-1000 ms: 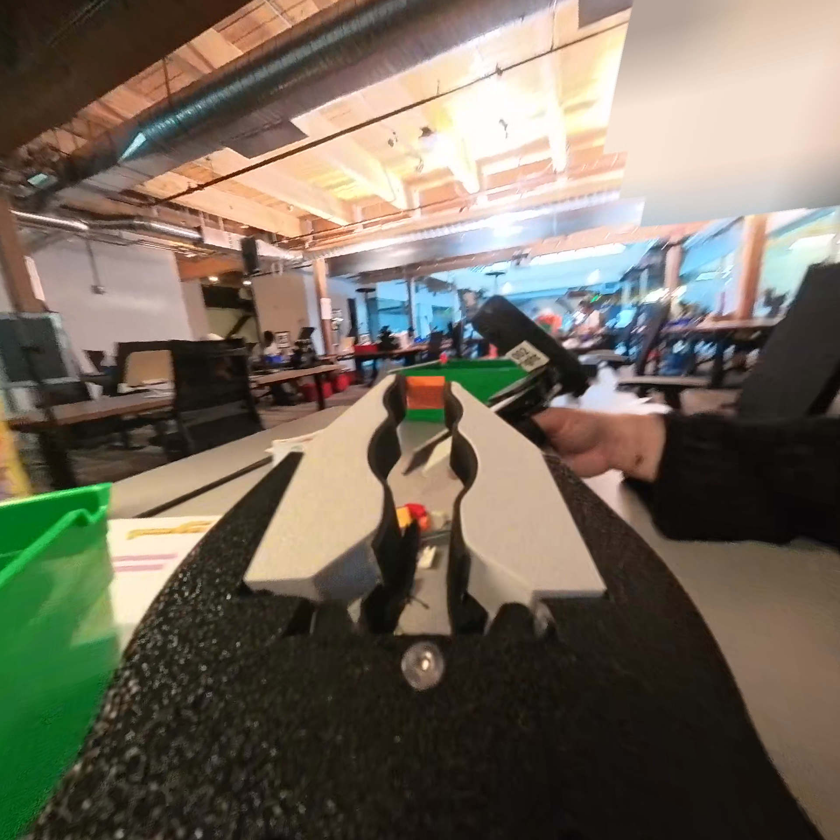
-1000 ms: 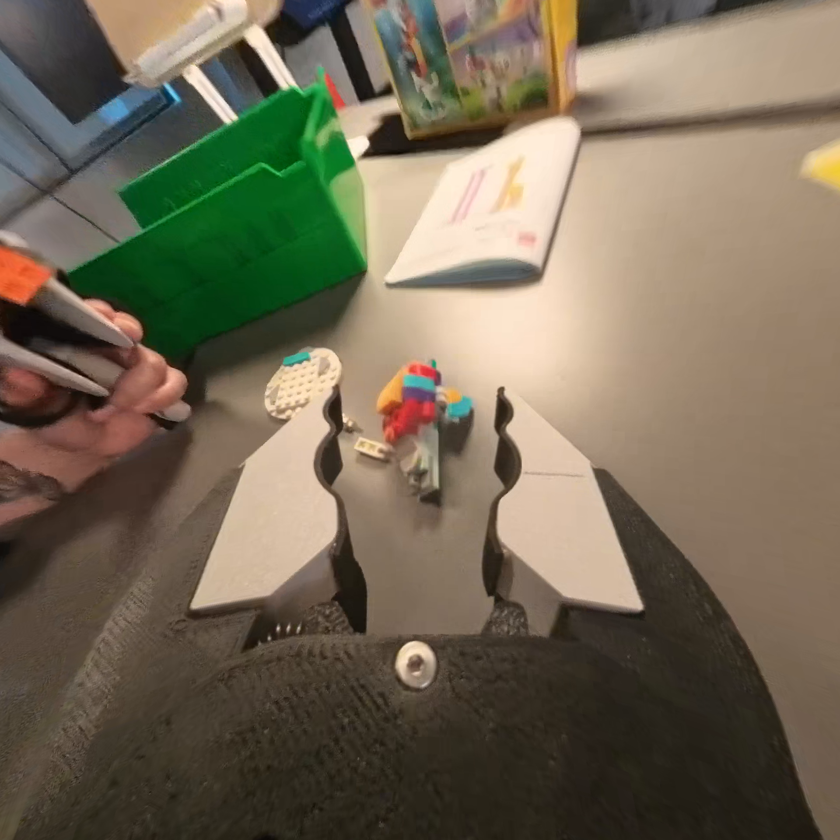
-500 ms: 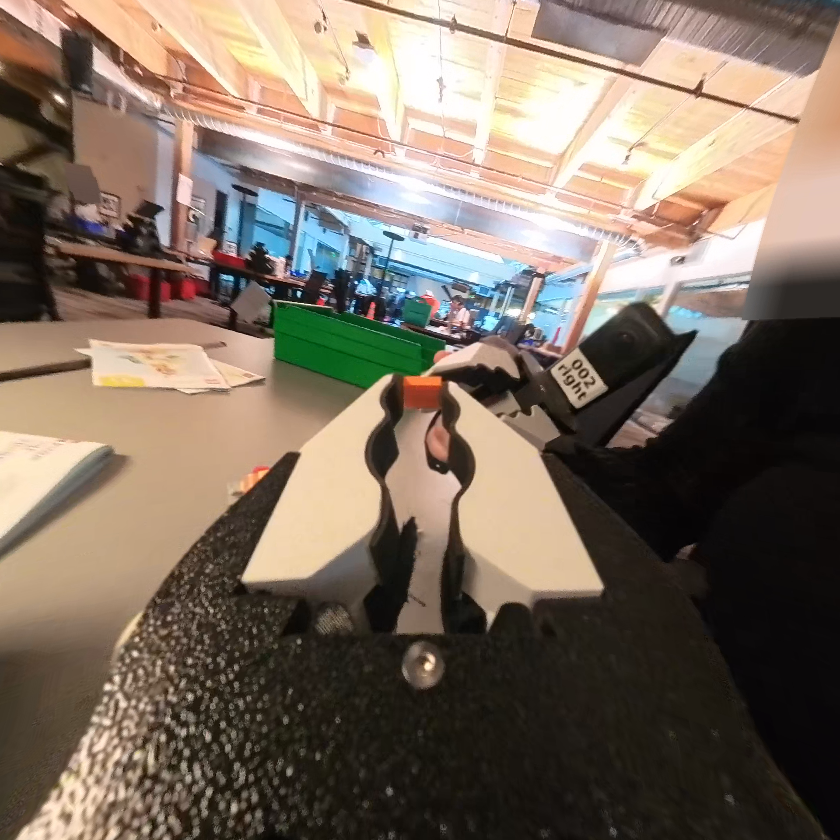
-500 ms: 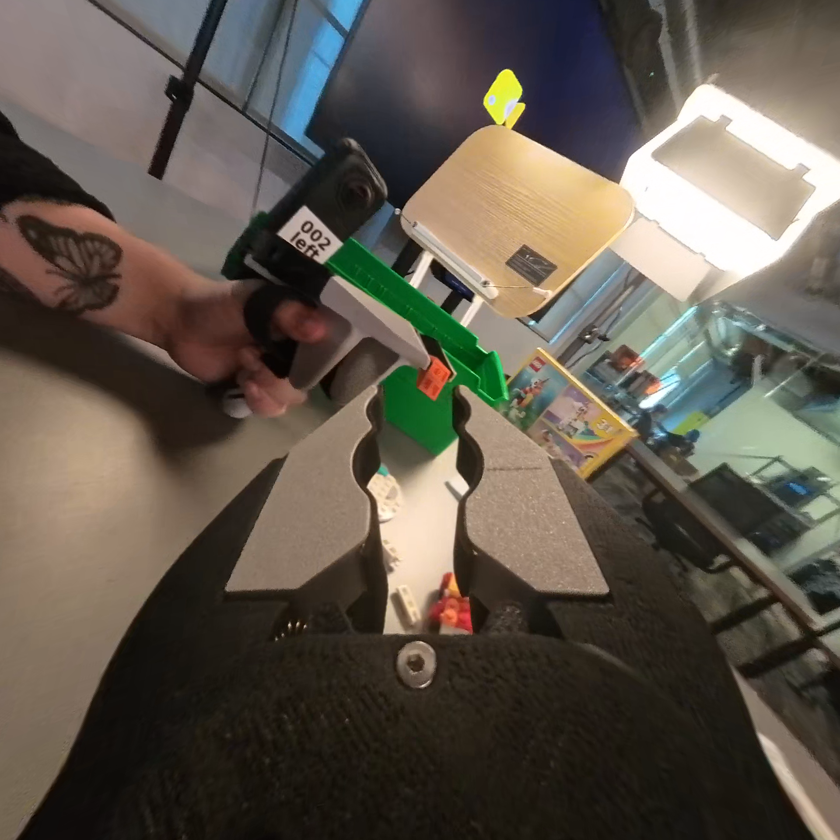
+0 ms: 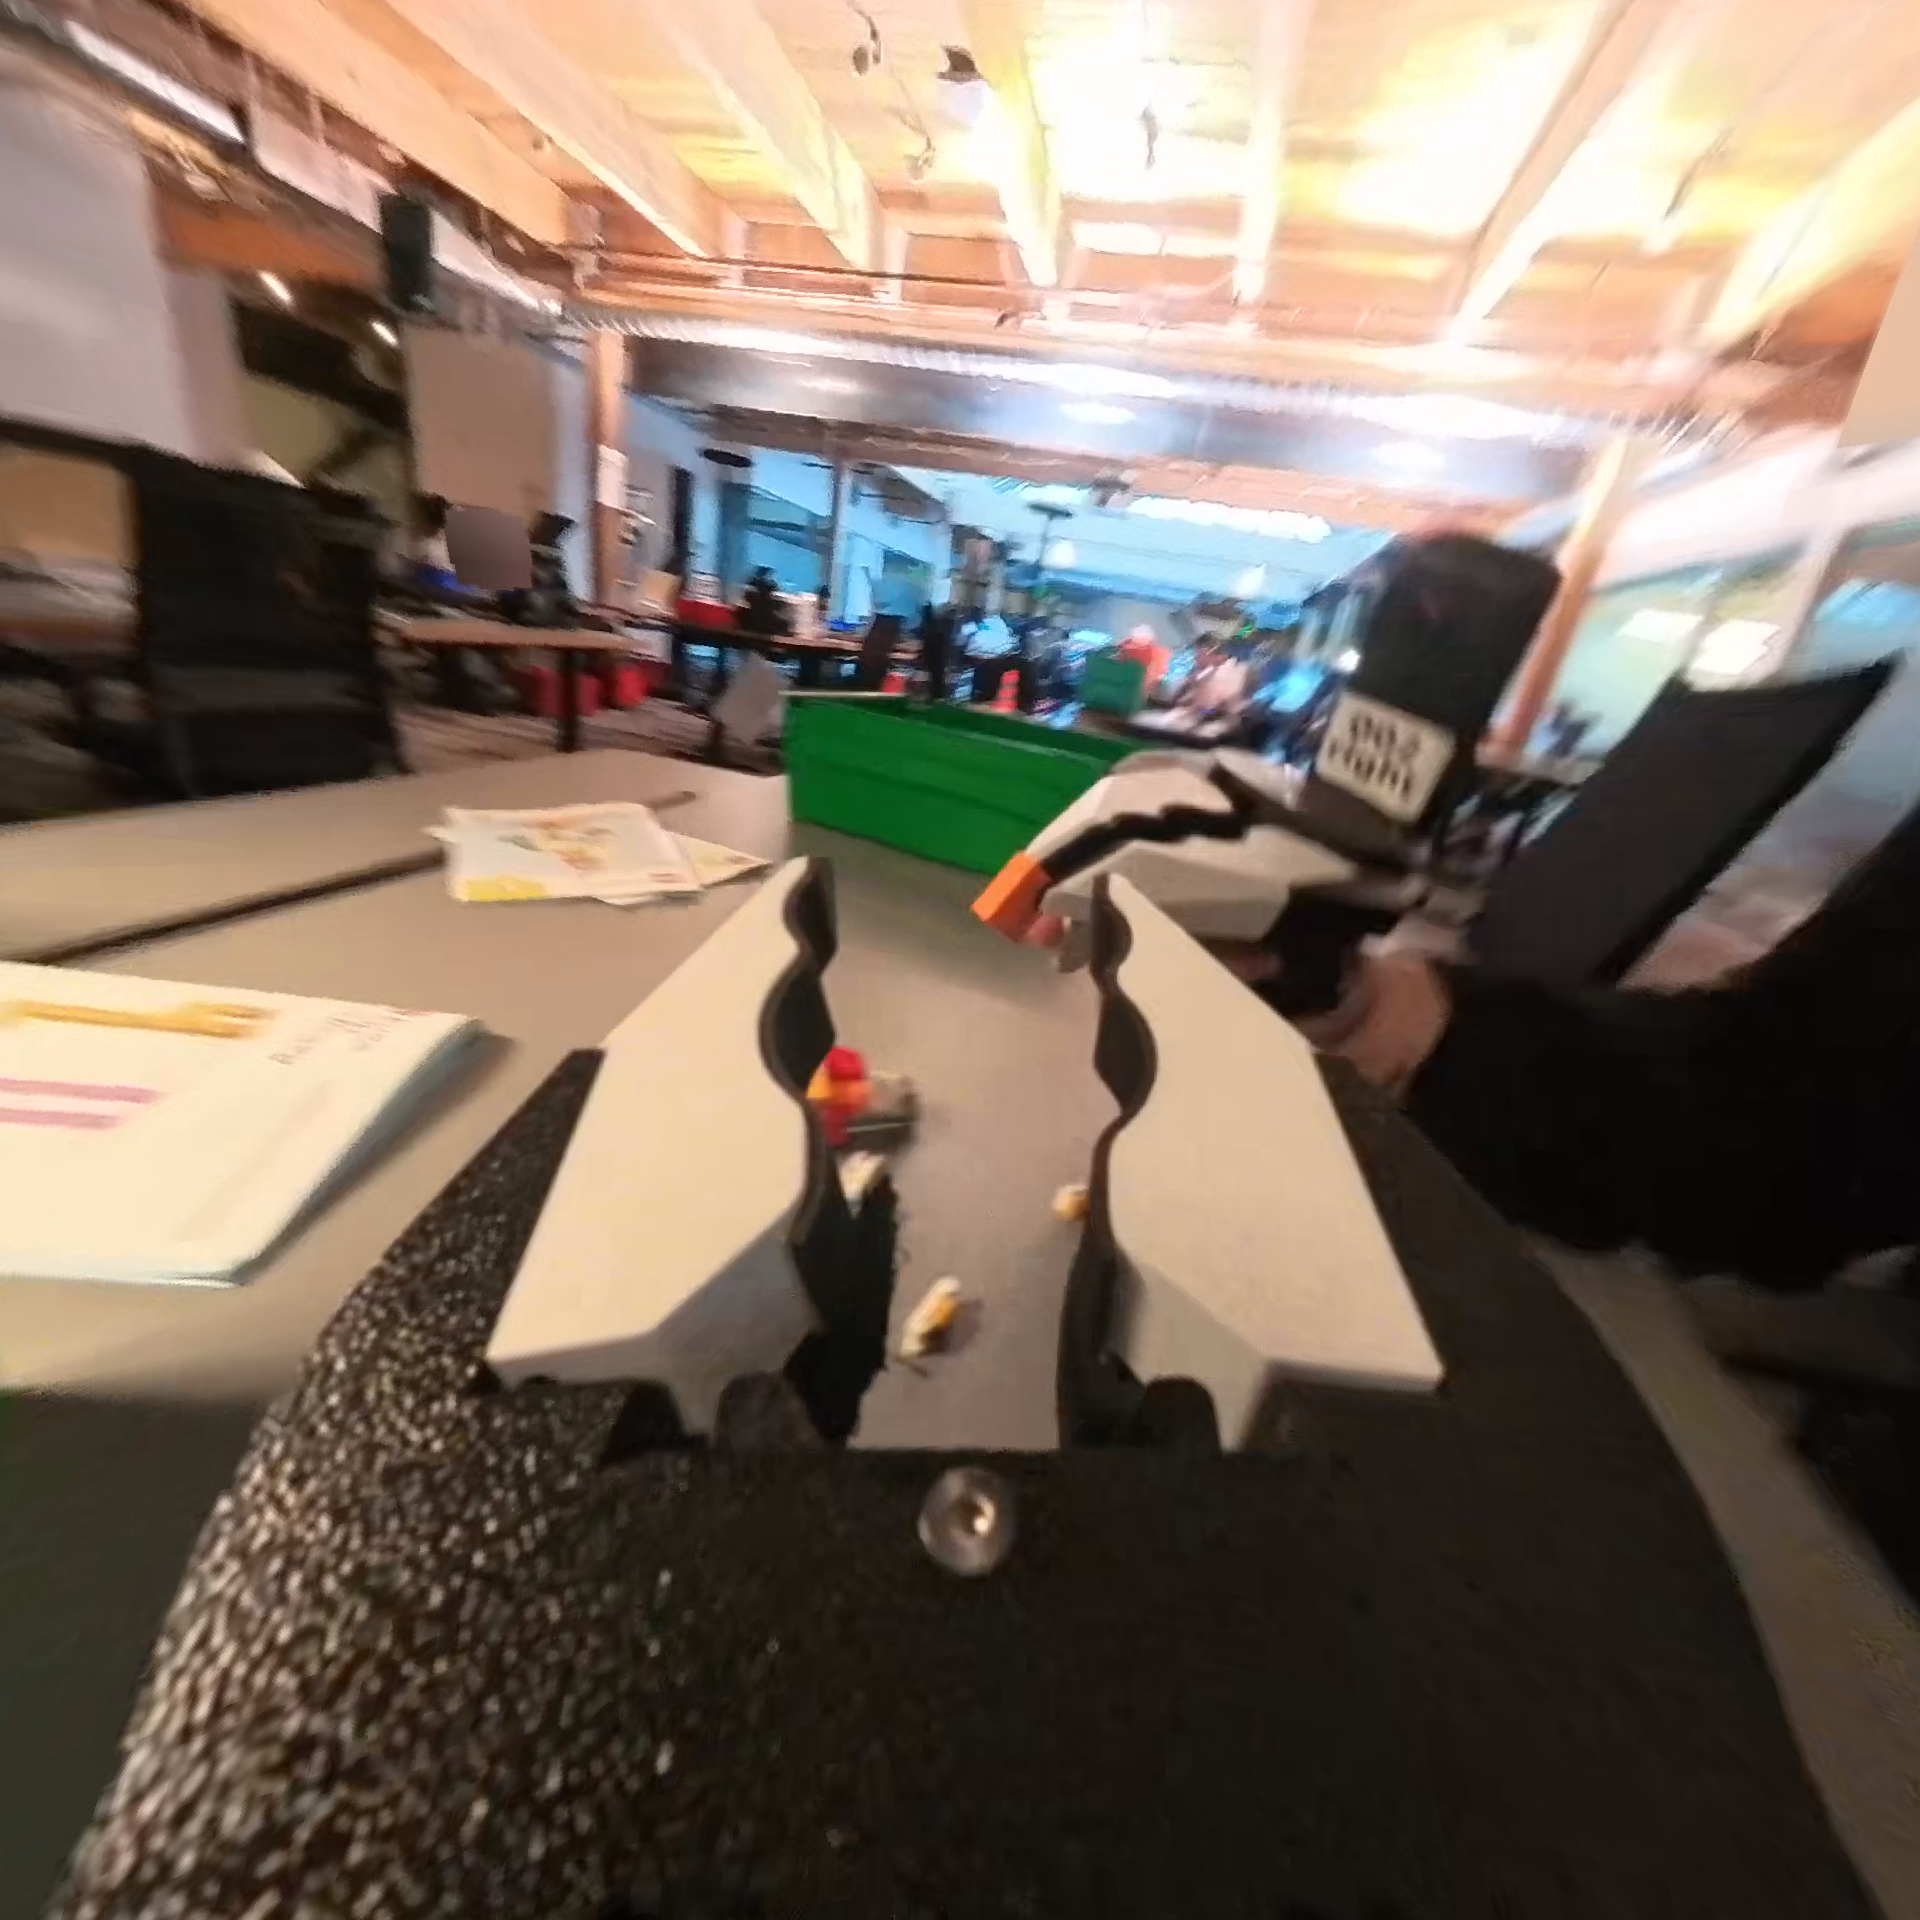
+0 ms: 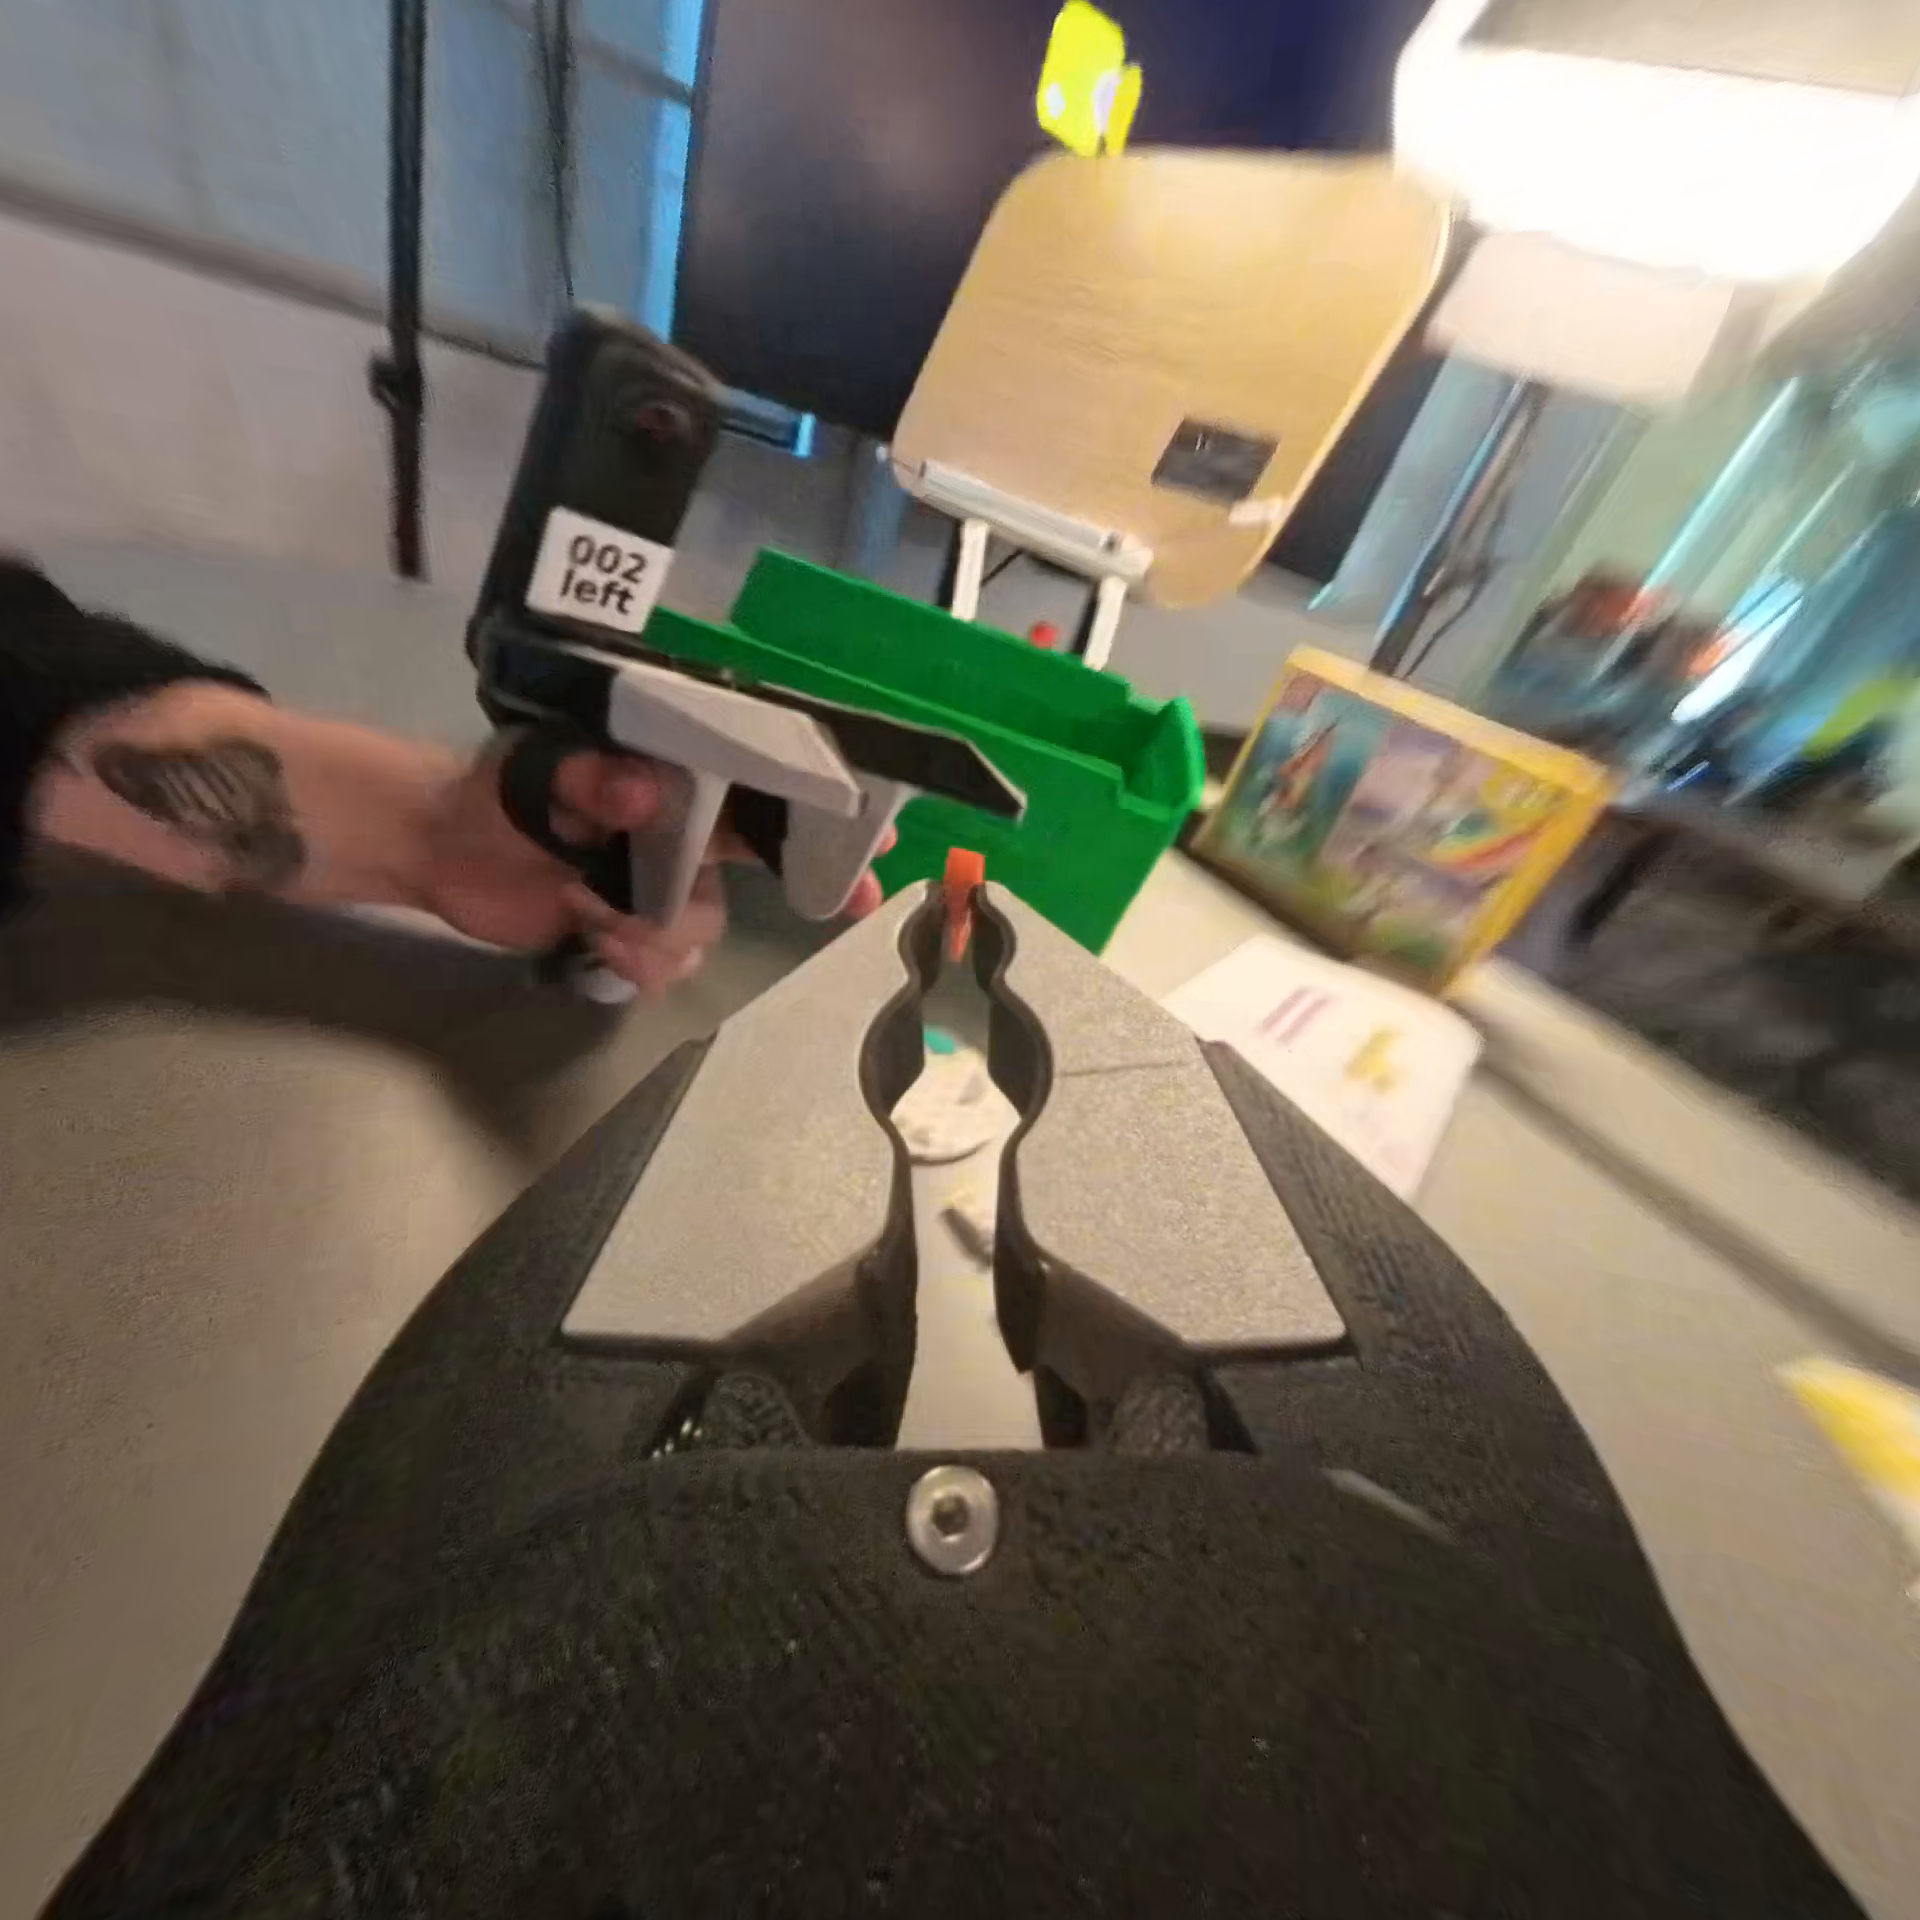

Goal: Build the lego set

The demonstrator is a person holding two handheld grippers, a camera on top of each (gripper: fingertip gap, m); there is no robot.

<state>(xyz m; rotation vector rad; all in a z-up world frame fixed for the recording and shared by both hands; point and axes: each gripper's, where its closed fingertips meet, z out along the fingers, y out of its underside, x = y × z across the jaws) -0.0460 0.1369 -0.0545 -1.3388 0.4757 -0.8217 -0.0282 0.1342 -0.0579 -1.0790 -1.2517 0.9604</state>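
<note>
The right tongs (image 6: 961,914) are pressed together on a small orange brick (image 6: 961,902), which is pinched at the very fingertips; seen from the right wrist it stands edge-on with its long axis roughly upright, the upper end poking out above the tips. From the left wrist view the same brick (image 5: 1013,902) juts out of the right tongs (image 5: 1039,914) toward the left and slightly down. The left tongs (image 5: 961,914) are spread wide with nothing between the pads; the orange brick hangs just beyond and beside the tip of their right finger, not touching it as far as the blur allows. On the grey desk (image 5: 987,1039) between the open fingers lie a small red and yellow brick cluster (image 5: 847,1081) and a few pale loose pieces (image 5: 935,1311). To the left lies a white booklet (image 5: 197,1122), farther off some loose leaflets (image 5: 582,852), then a green bin (image 5: 914,790). In the right wrist view the left tongs (image 6: 831,831) carry a white label with writing, a second green bin (image 6: 1039,748) stands behind them, and a colourful yellow-edged box (image 6: 1392,810) sits at its right.
</note>
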